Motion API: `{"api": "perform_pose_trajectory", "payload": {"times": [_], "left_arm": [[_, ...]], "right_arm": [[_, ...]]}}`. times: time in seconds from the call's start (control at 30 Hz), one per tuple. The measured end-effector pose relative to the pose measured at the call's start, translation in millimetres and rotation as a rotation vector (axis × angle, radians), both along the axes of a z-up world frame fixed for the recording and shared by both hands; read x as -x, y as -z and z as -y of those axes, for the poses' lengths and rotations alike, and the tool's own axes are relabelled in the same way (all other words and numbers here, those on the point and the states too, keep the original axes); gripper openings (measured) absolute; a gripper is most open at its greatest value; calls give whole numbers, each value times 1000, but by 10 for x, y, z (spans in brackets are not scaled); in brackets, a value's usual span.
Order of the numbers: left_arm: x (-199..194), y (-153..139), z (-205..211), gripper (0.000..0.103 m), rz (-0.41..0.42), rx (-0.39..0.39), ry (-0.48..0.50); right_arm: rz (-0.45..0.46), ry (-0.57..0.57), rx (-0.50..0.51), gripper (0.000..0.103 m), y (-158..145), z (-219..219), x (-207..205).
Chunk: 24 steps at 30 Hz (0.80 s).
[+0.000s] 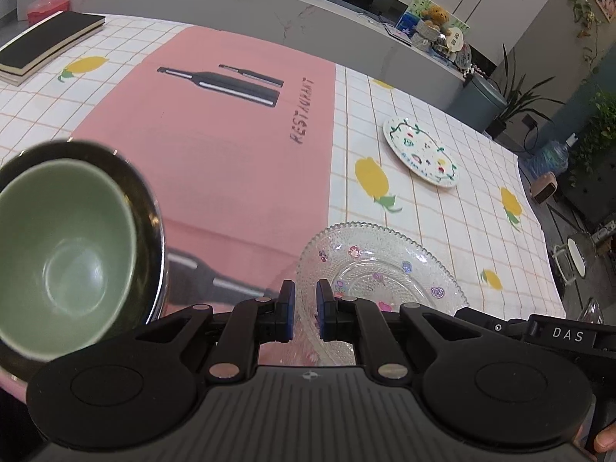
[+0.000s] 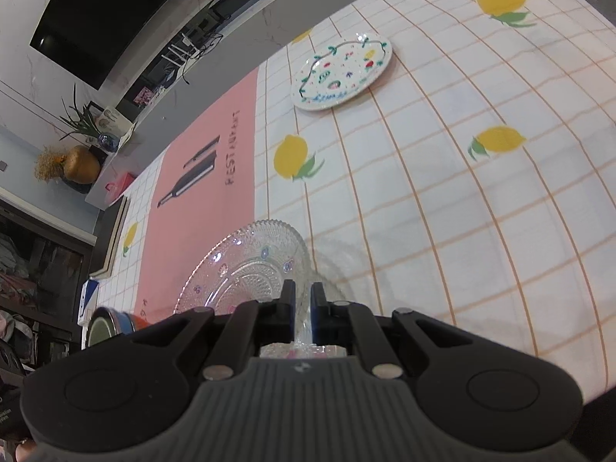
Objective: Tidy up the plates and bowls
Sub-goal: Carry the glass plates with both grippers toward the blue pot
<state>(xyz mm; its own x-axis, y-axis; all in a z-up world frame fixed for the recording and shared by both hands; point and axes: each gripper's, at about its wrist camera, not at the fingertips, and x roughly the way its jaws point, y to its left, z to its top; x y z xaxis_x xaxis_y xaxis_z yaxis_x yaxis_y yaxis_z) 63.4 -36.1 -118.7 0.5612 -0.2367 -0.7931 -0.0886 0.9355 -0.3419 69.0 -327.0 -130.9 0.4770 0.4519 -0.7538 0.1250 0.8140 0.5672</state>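
My right gripper (image 2: 303,300) is clamped on the near rim of the glass plate (image 2: 246,265), its two fingers nearly together with the rim pinched between them. From that camera the plate tilts away toward 11 o'clock and casts a shadow on the tablecloth (image 2: 442,200) at its 2 o'clock side, so I take it to be lifted off the cloth, though I can't be sure its far edge is clear.

My left gripper (image 1: 305,304) has a narrow gap between its blue pads (image 1: 322,308) with nothing in it. The rim of the glass plate (image 1: 385,265) lies just beyond the tips, apparently behind the gap rather than in it. At 9 o'clock in the left view sits the green bowl (image 1: 65,246), nested inside the steel bowl (image 1: 150,223), both blurred by closeness.

The painted plate (image 1: 421,150) lies flat on the cloth at 1 o'clock from the left gripper, well apart from the glass one; the right camera shows the same painted plate (image 2: 342,71) at 12 o'clock.

The pink mat (image 1: 215,146) (printed with bottles and the word RESTAURANT) covers the middle of the table, and the bowls rest at its near left edge. A black book (image 1: 46,42) lies at 10 o'clock, at the far corner of the table. My right hand's tool shows at the lower right of the left view, marked DAS.
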Motion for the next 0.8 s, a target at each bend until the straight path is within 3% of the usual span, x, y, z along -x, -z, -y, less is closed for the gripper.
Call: {"api": "perform_pose_trajectory", "payload": {"times": [0.8], "left_arm": [[166, 205, 66, 10, -41, -35, 57]], "right_arm": [[-39, -23, 111, 7, 166, -80, 160]]}}
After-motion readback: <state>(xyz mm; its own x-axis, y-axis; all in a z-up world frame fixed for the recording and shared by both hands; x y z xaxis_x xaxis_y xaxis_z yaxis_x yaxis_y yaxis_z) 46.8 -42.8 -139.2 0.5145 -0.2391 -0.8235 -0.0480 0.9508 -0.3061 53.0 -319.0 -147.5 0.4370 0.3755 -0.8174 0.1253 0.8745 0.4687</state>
